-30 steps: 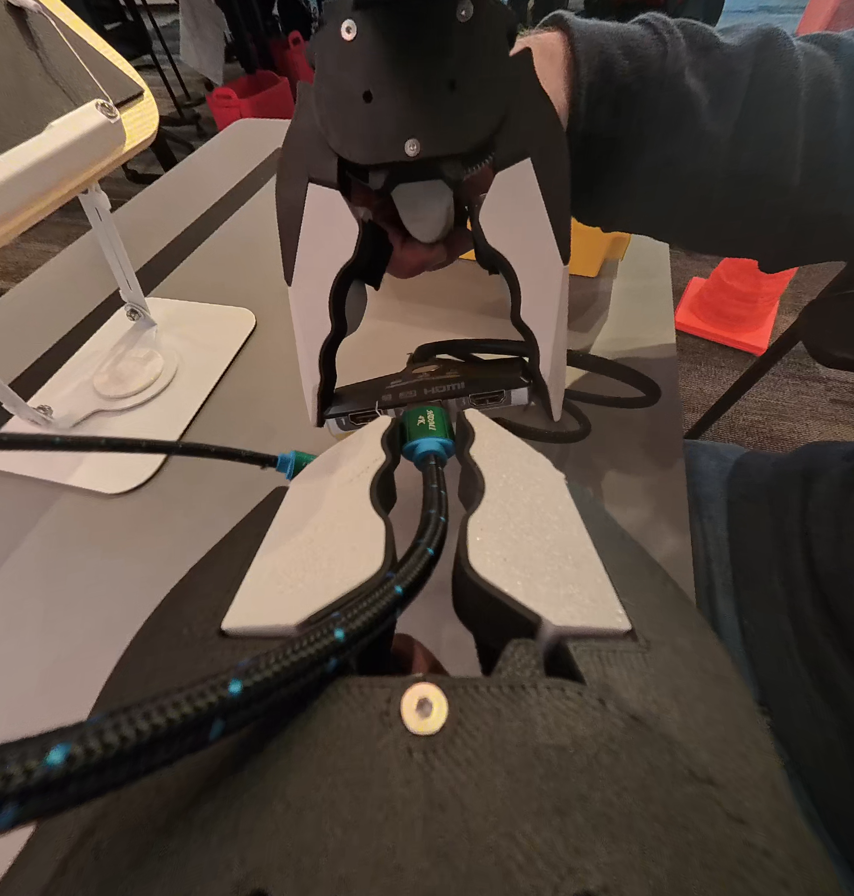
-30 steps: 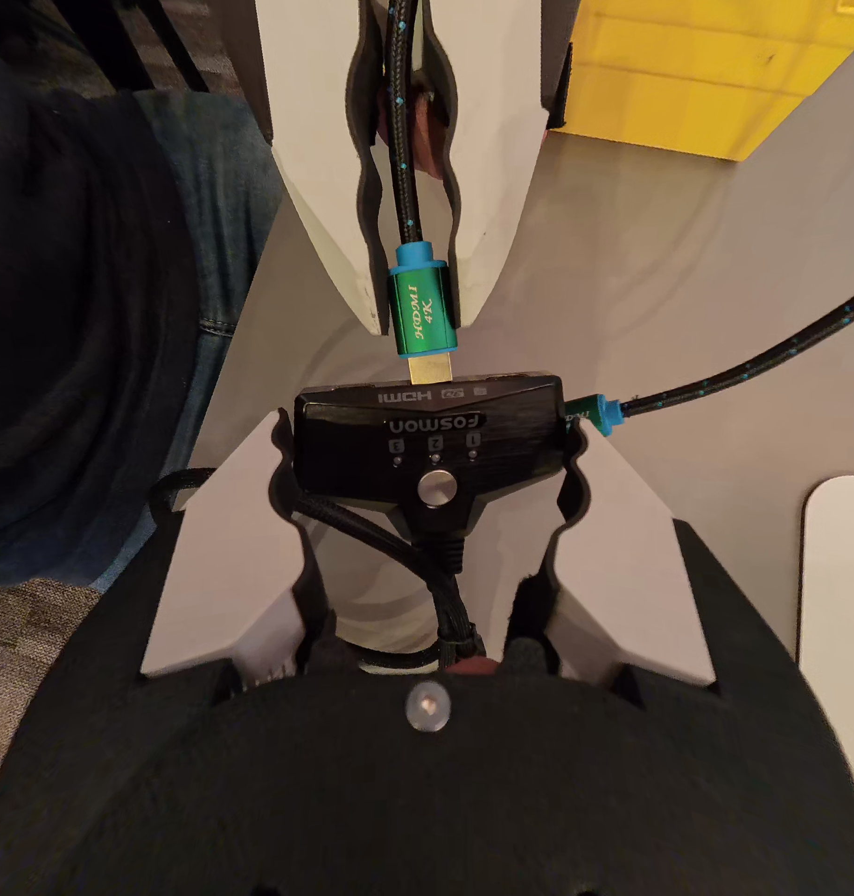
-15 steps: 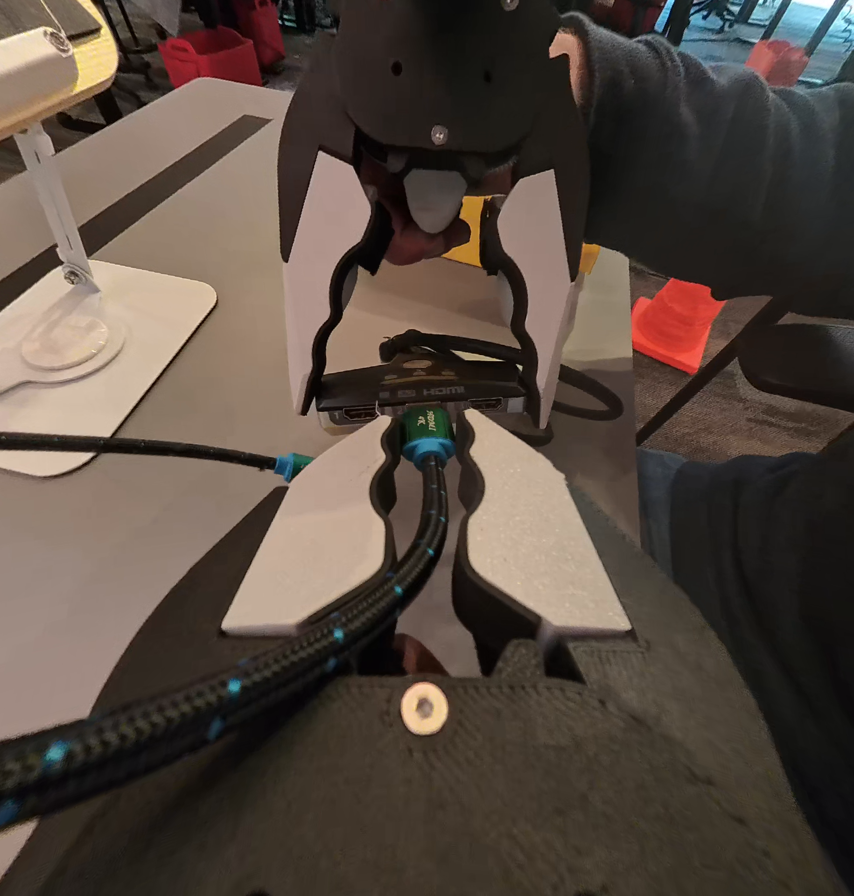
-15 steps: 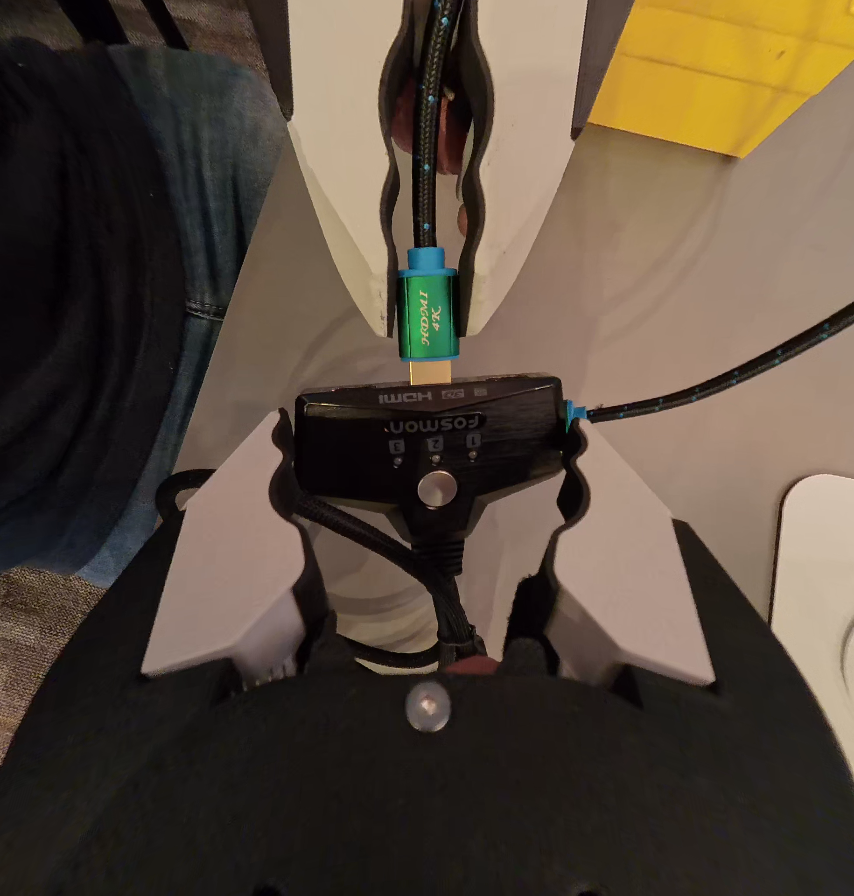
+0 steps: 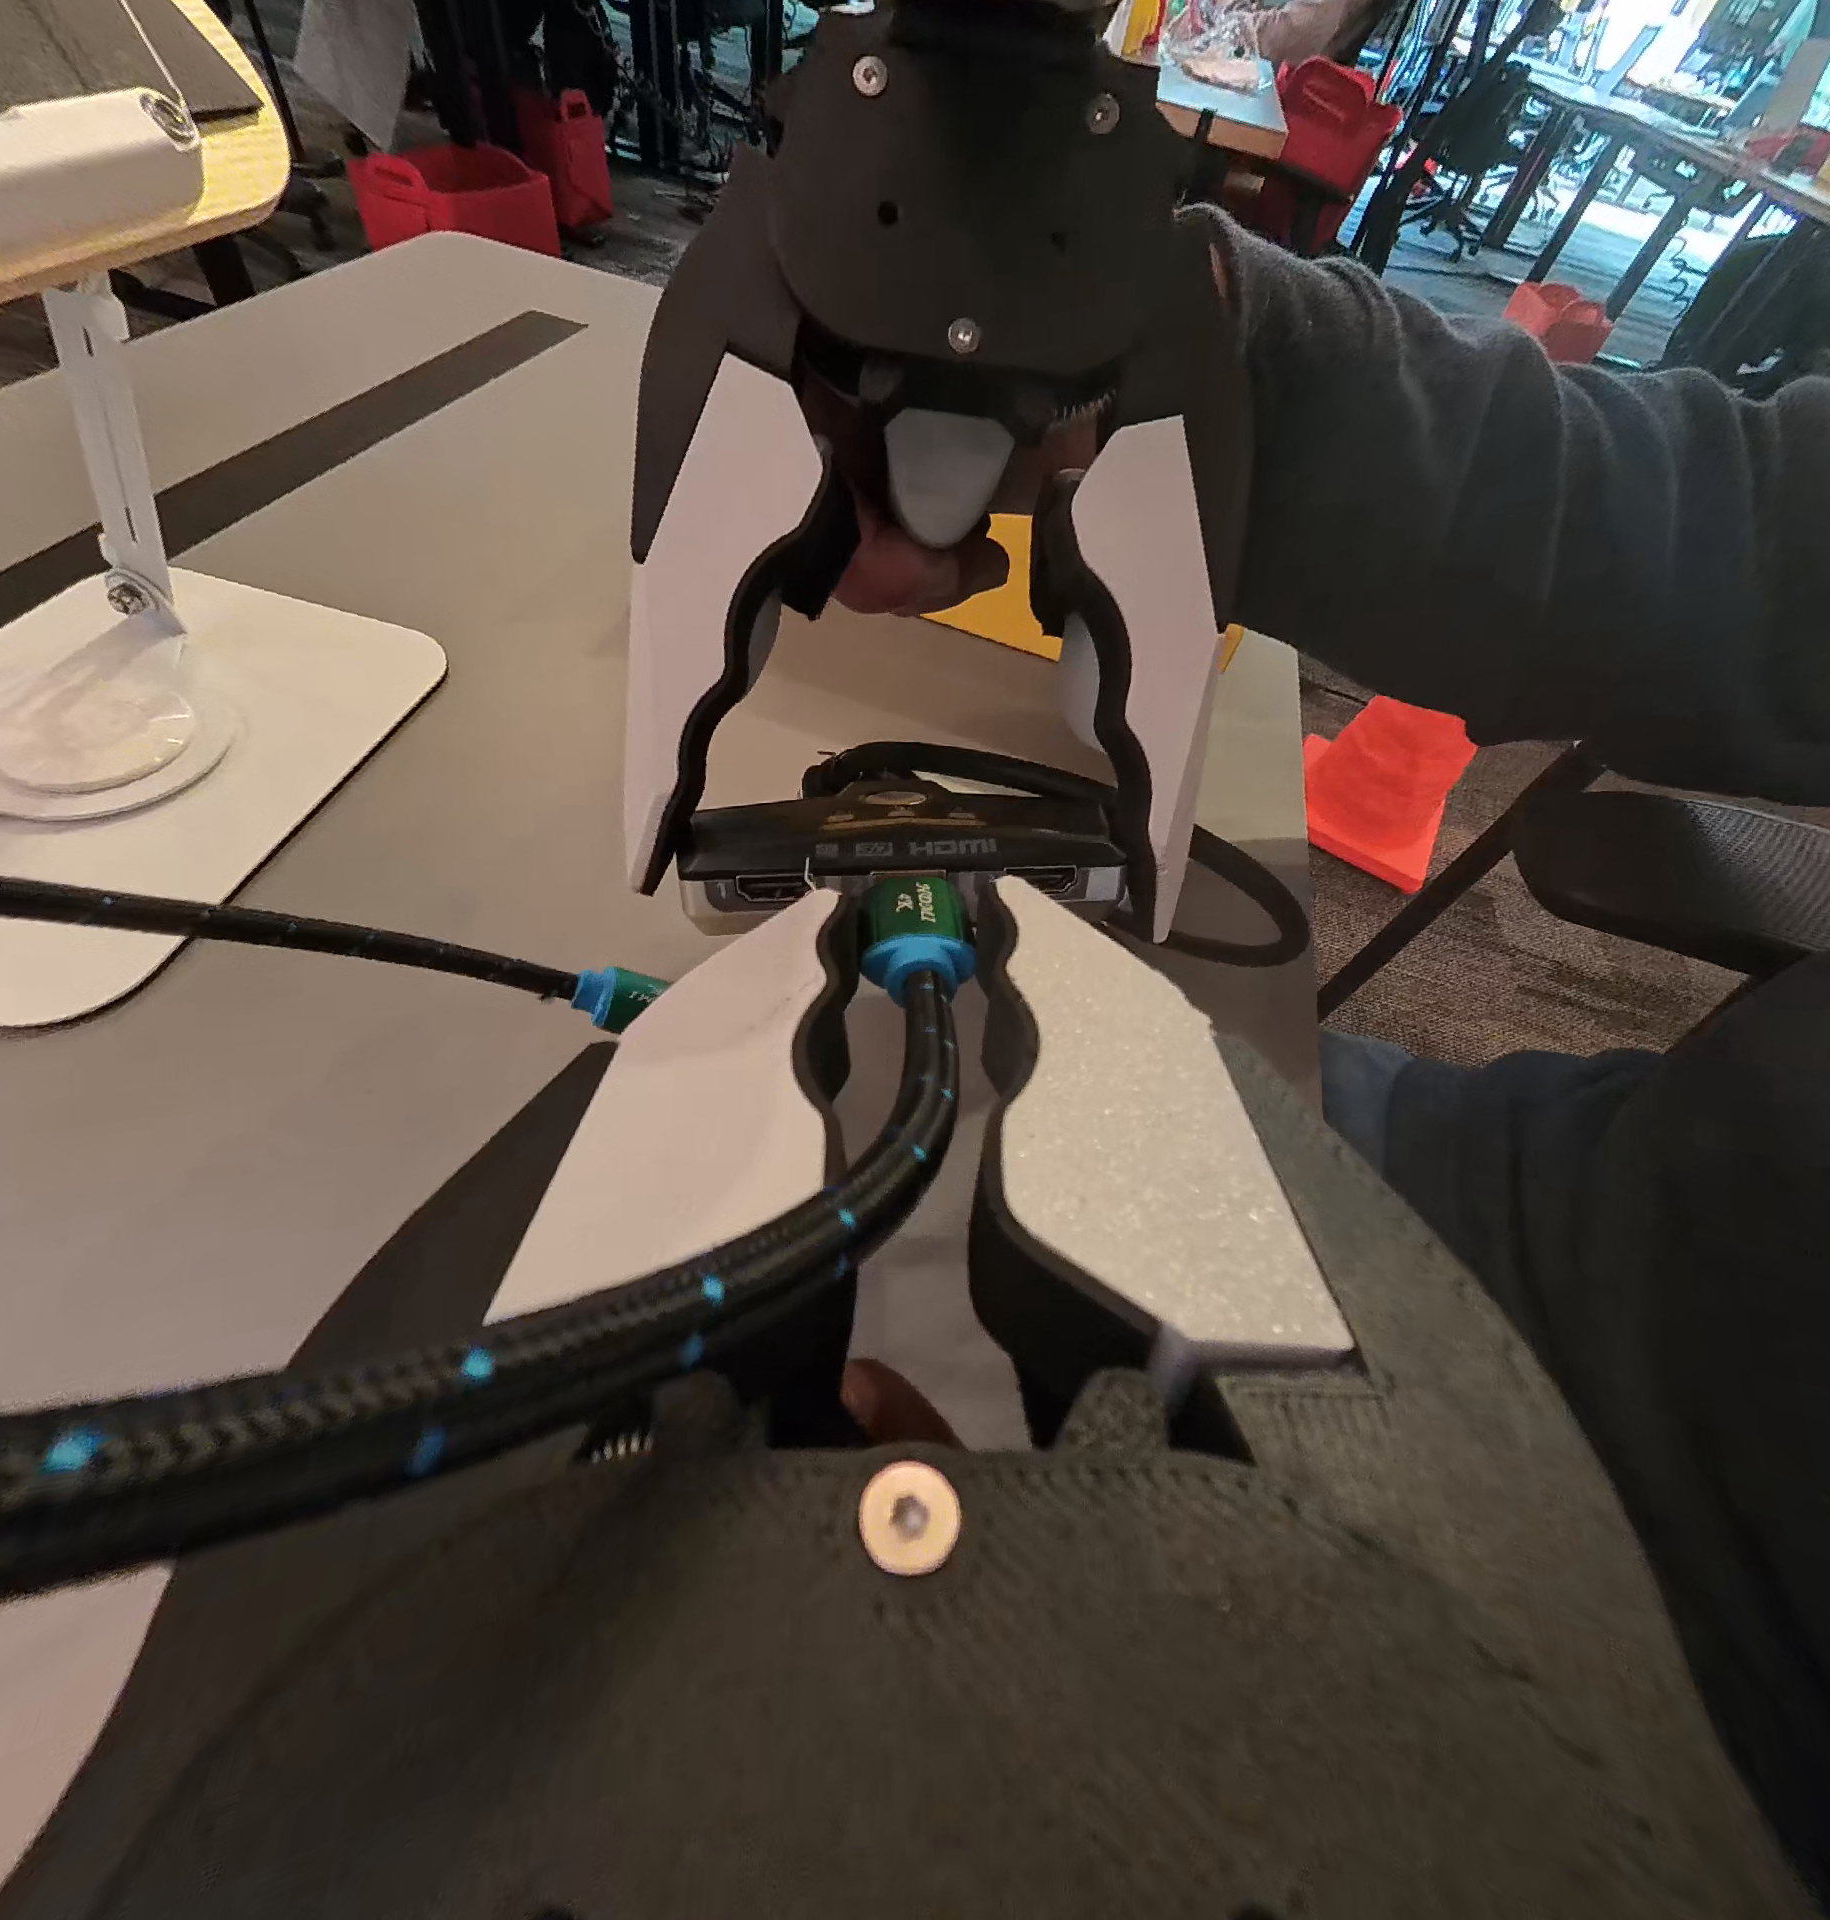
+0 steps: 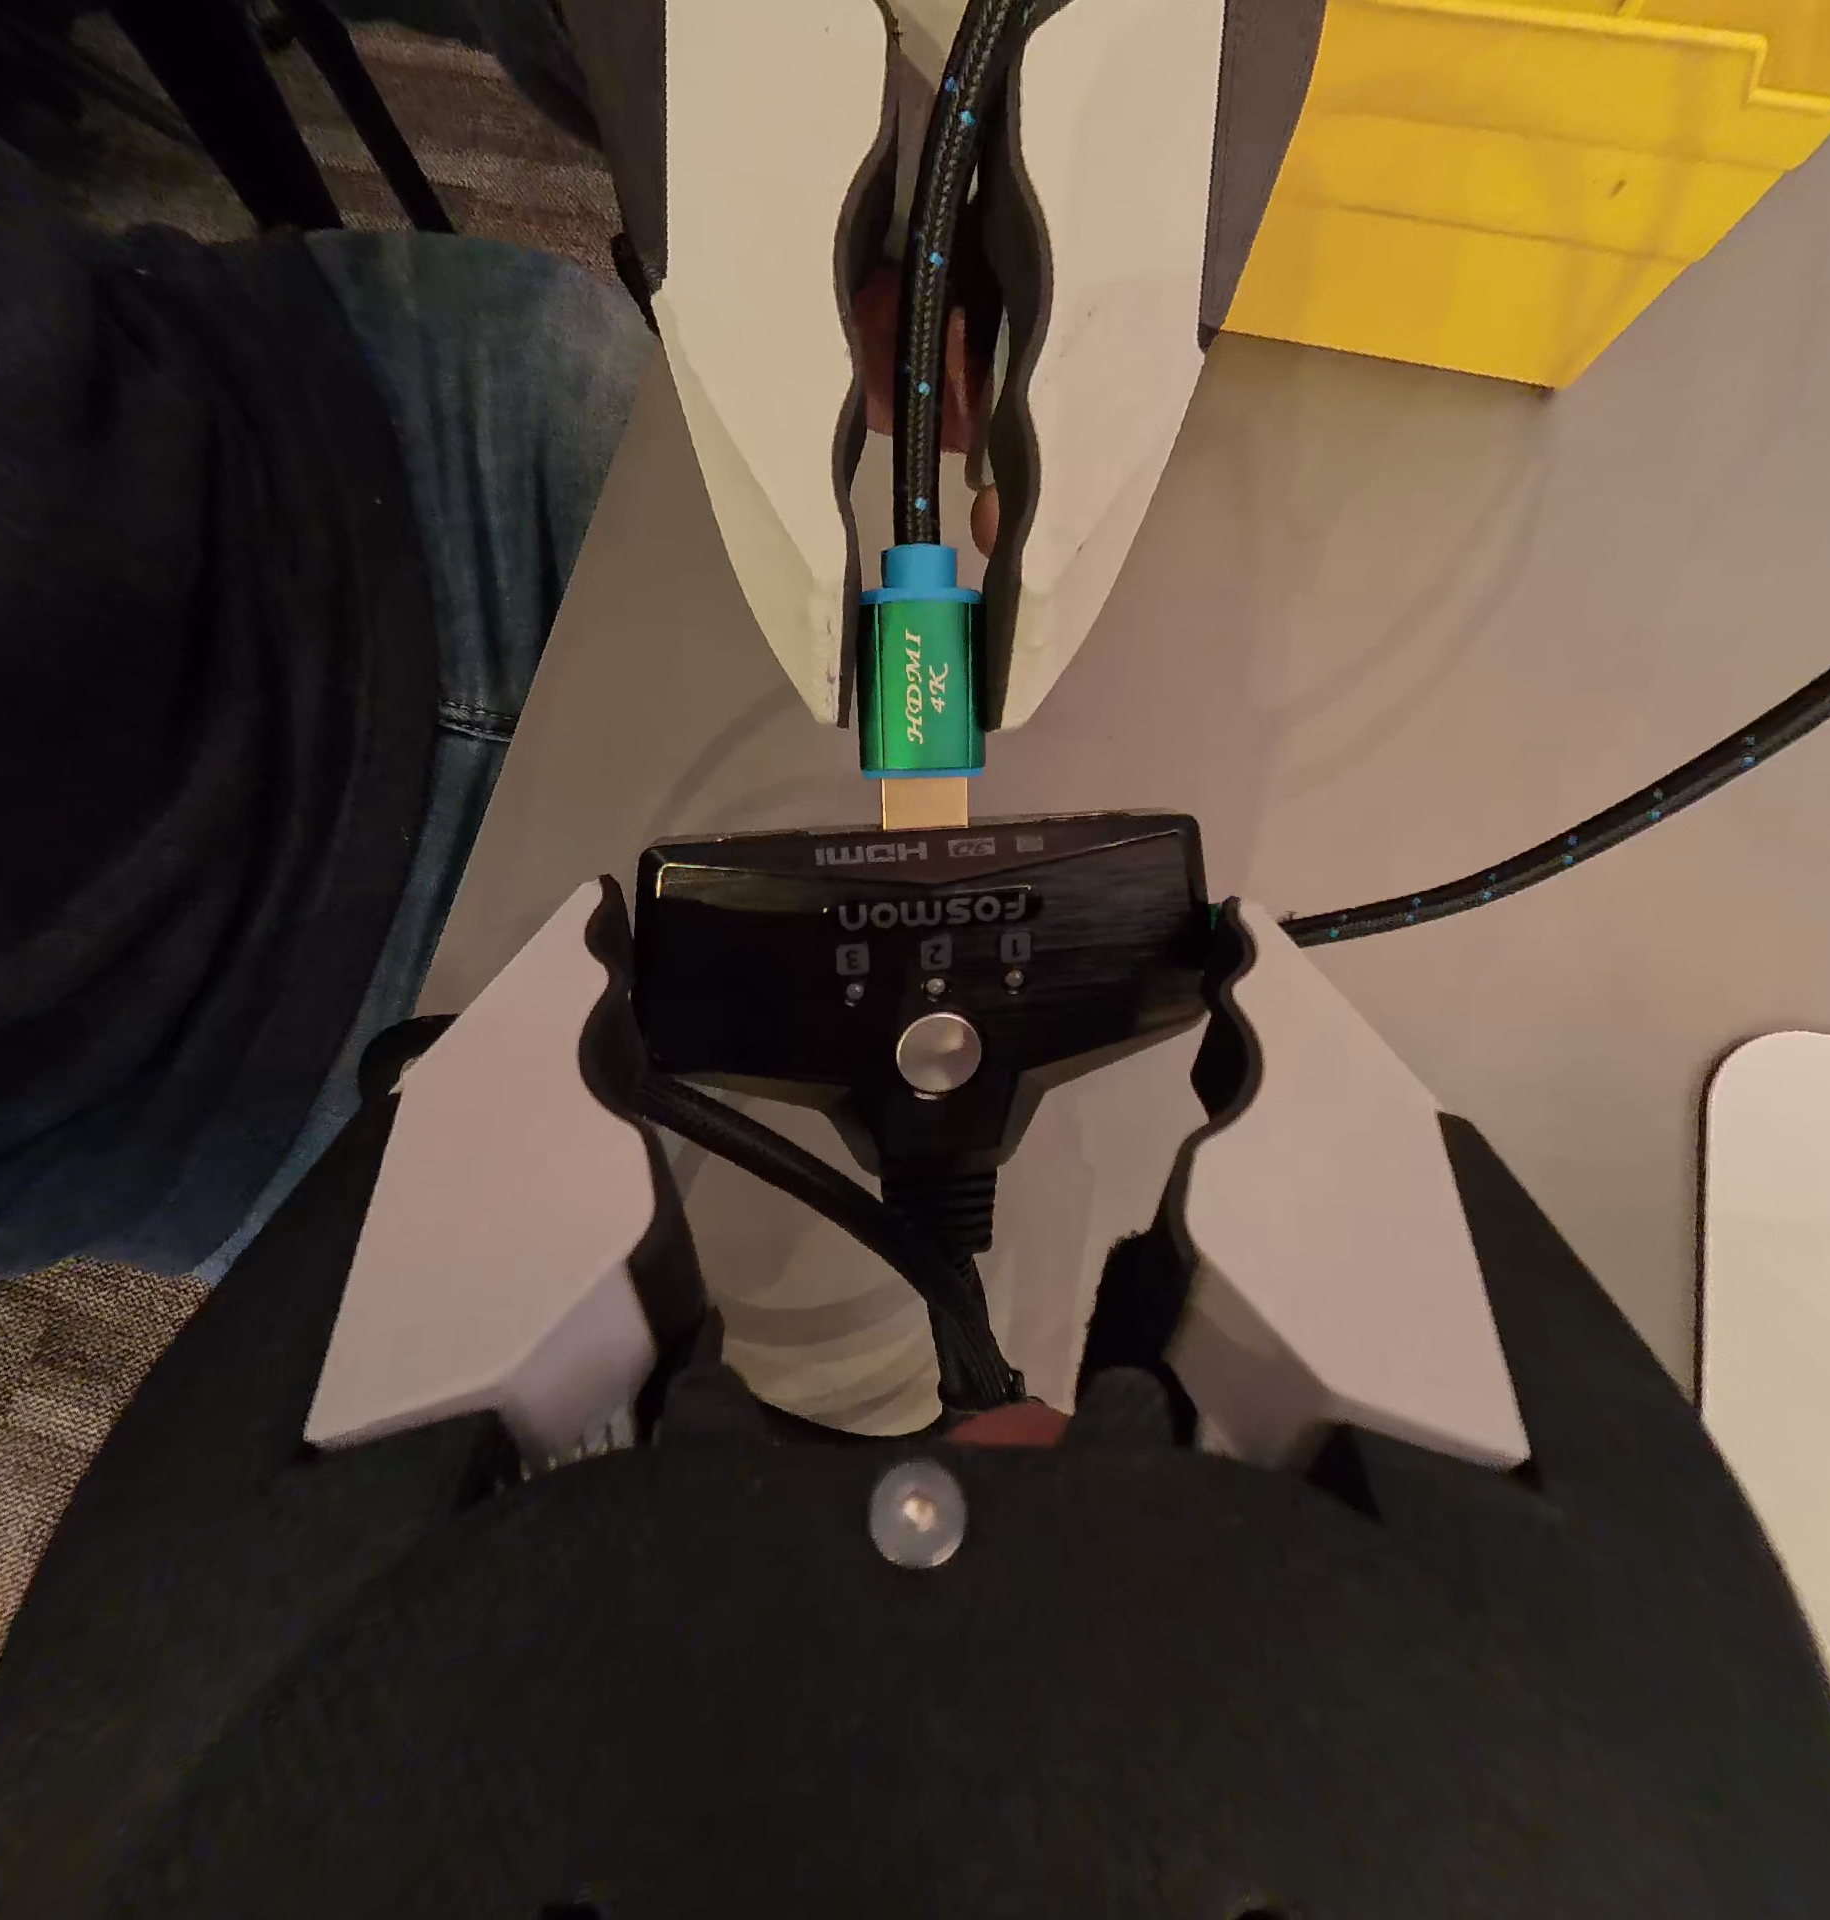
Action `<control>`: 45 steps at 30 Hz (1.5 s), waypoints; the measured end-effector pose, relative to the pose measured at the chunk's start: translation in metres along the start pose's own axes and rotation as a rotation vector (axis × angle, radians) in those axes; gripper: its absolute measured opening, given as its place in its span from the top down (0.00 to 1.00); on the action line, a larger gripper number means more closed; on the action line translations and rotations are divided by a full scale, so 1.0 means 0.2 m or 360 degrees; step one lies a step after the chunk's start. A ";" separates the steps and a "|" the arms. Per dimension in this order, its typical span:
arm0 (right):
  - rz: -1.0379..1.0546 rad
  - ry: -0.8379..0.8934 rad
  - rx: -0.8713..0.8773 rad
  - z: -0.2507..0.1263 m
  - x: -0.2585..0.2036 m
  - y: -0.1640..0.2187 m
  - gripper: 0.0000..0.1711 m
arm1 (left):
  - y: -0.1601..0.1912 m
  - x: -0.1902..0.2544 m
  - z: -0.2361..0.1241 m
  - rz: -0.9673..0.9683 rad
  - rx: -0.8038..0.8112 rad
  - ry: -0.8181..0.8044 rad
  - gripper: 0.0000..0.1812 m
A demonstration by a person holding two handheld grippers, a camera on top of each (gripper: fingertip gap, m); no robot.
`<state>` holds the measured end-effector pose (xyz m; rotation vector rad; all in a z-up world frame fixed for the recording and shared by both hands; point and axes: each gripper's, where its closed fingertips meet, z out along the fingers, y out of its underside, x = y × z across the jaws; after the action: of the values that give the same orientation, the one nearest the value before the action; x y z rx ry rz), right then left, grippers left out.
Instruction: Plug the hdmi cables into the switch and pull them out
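My right gripper (image 6: 919, 906) is shut on the sides of a black HDMI switch (image 6: 921, 935) and holds it on the grey table (image 6: 1462, 623). My left gripper (image 5: 911, 899) is shut on a green HDMI plug (image 5: 916, 914) with a blue collar, on a black braided cable (image 5: 682, 1320). The plug (image 6: 921, 686) sits at the switch's middle port, with part of its gold tip (image 6: 924, 805) still showing. The ports on either side (image 5: 771, 888) are empty. A second braided cable with a green plug (image 5: 625, 997) lies loose on the table to the left.
A white stand base (image 5: 215, 727) sits on the table at left, with its wooden-edged top (image 5: 111, 156) above. A yellow bin (image 6: 1565, 156) stands beyond the switch. An orange cone (image 5: 1389, 790) and a chair (image 5: 1721, 883) are off the table's right edge. The switch's own cable (image 5: 1243, 914) loops behind it. The grippers are tip to tip, or close to it.
Both grippers keep their holds and the plug stays at the middle port. The views have shifted over the table. The loose cable's plug has slipped behind my right finger in the right wrist view.
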<state>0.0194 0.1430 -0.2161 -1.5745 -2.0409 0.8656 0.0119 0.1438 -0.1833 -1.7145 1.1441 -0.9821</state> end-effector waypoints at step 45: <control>0.0081 -0.0064 0.0019 0.09 -0.04 0.05 0.27 | -0.01 0.03 0.02 0.0083 0.0031 -0.0006 0.89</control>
<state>0.0157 0.1331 -0.2353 -1.6212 -2.0273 0.9338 0.0183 0.1387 -0.1822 -1.6627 1.1672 -0.9547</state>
